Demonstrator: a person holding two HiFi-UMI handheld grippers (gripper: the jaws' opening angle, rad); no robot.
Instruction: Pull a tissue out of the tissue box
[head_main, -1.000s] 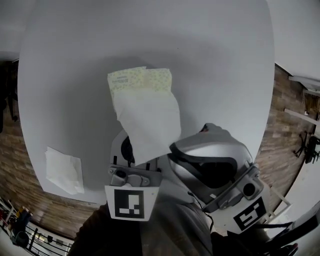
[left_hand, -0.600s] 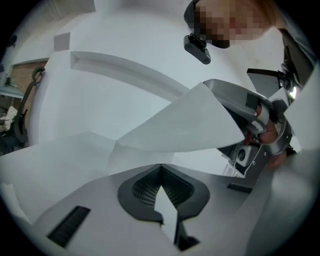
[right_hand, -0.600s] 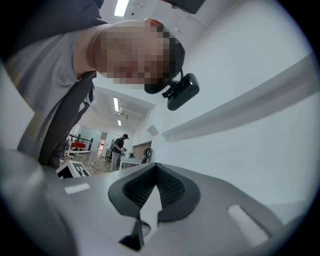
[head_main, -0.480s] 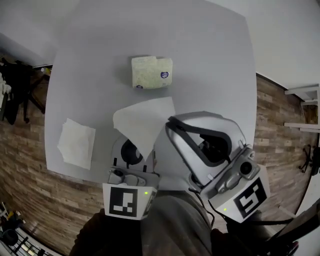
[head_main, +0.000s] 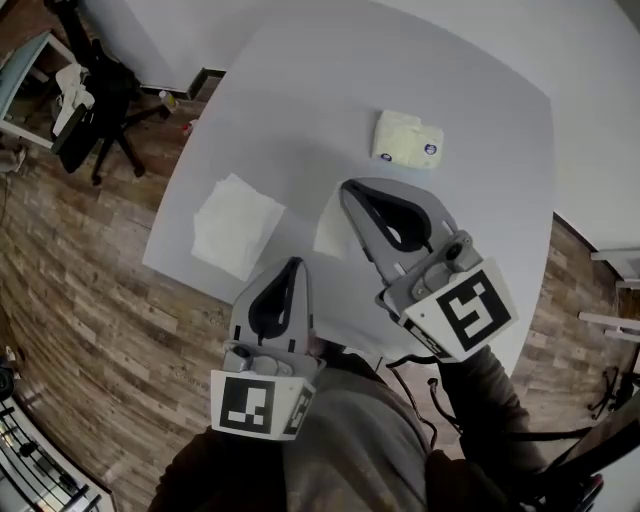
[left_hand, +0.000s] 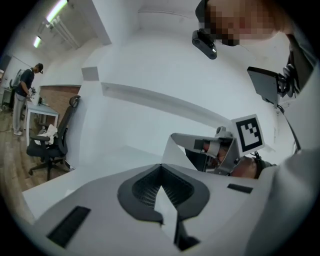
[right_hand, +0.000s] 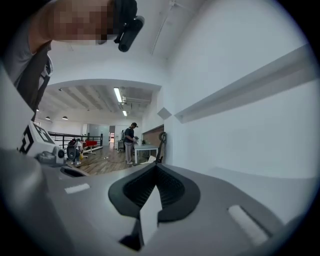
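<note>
The pale yellow tissue pack (head_main: 407, 138) lies at the far side of the white table (head_main: 300, 90). My right gripper (head_main: 347, 187) hovers over the table's middle, shut on a white tissue (head_main: 330, 232) that hangs from its tip. In the left gripper view that tissue (left_hand: 176, 149) droops from the right gripper (left_hand: 172, 135). A white strip of it (right_hand: 149, 215) shows between the jaws of the right gripper (right_hand: 156, 166). My left gripper (head_main: 296, 263) is nearer the table's front edge, jaws together, nothing seen held. Its tips (left_hand: 160, 165) meet.
A second tissue (head_main: 237, 225) lies flat near the table's left corner. A black office chair (head_main: 95, 110) stands on the wooden floor (head_main: 90, 300) beyond the table's left edge. A person (left_hand: 22, 97) stands at a desk far off.
The tissue has come free of the pack and now hangs beside the right gripper. Both grippers drew back from the pack, which now looks farther away.
</note>
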